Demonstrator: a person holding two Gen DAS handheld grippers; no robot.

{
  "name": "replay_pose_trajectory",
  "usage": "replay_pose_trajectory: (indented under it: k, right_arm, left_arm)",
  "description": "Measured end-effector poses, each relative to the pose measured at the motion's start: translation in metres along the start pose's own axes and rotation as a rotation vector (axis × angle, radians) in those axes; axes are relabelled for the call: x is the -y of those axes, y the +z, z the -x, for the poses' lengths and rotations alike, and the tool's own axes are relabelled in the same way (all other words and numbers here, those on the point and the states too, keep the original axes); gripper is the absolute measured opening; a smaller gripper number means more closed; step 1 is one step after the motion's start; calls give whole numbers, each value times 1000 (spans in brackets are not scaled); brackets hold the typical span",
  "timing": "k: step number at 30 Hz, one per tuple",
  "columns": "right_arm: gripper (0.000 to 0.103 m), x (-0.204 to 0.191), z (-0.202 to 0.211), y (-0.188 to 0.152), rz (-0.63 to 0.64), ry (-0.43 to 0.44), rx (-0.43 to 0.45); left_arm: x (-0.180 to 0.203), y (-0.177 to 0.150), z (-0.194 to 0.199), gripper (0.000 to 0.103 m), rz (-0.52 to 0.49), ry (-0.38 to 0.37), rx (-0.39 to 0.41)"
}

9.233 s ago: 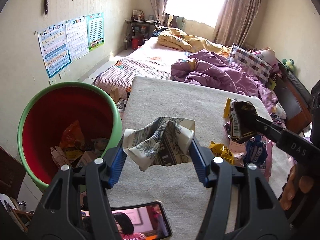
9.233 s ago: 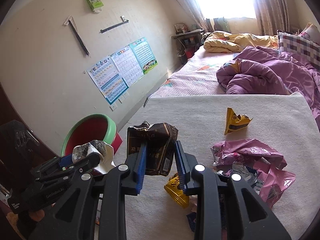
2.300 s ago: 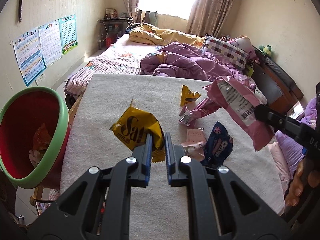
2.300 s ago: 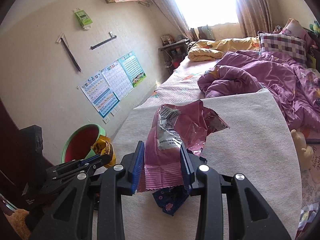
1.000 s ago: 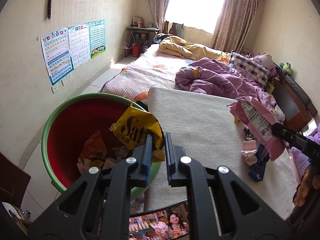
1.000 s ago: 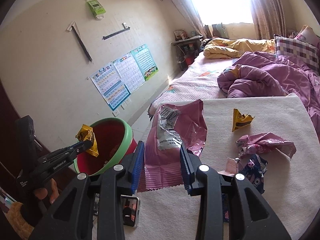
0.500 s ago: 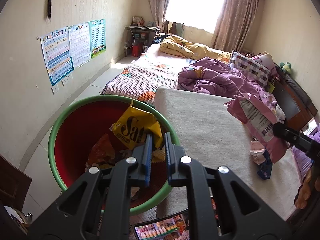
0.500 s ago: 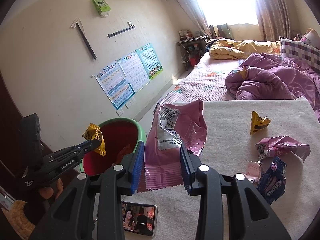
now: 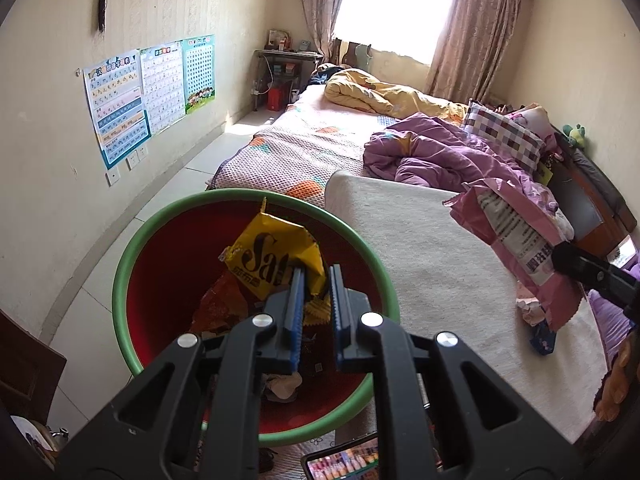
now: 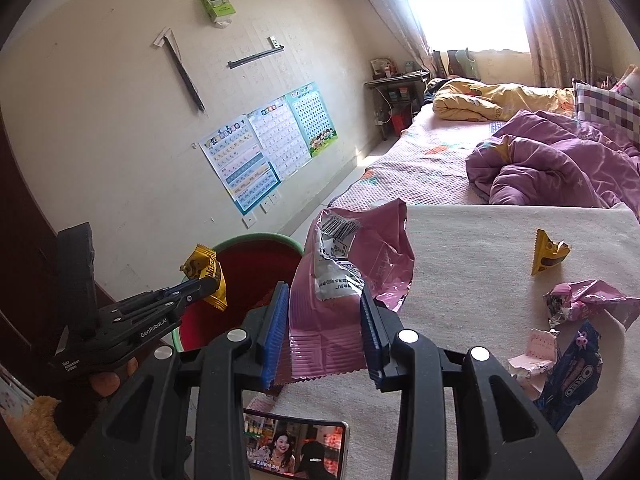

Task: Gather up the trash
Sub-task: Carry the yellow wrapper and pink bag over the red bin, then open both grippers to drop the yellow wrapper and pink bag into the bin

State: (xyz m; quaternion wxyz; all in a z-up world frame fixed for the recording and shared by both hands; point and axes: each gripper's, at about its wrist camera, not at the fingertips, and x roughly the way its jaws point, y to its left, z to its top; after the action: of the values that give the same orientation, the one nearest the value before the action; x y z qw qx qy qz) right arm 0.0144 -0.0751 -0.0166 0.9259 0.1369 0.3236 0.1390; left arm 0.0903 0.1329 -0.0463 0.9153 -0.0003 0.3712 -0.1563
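Altogether two held wrappers [image 9: 276,258] [image 10: 340,304], one bin [image 9: 132,264].

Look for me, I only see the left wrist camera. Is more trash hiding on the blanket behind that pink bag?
Observer: Yes. A small yellow wrapper lies on the blanket, out past the pink bag.
Operator: Anything else I can't make out?
Observer: The blue one near the edge is an Oreo wrapper. Its name is readable in the right wrist view.
Operator: Is the pink bag held properly?
Observer: The right gripper has a blue pad pressed on each side of it.
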Motion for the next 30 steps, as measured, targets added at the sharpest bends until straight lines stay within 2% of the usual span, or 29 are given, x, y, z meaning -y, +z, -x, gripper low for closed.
replay_pose_trajectory:
  k: [11, 30]
  right_arm:
    - [34, -25, -20, 0, 43, 32, -33]
    - [34, -41, -45, 1, 66, 63, -70]
  left_arm:
    - [-25, -5, -5, 12, 20, 16, -12]
    - [-36, -3, -11, 12, 43, 28, -17]
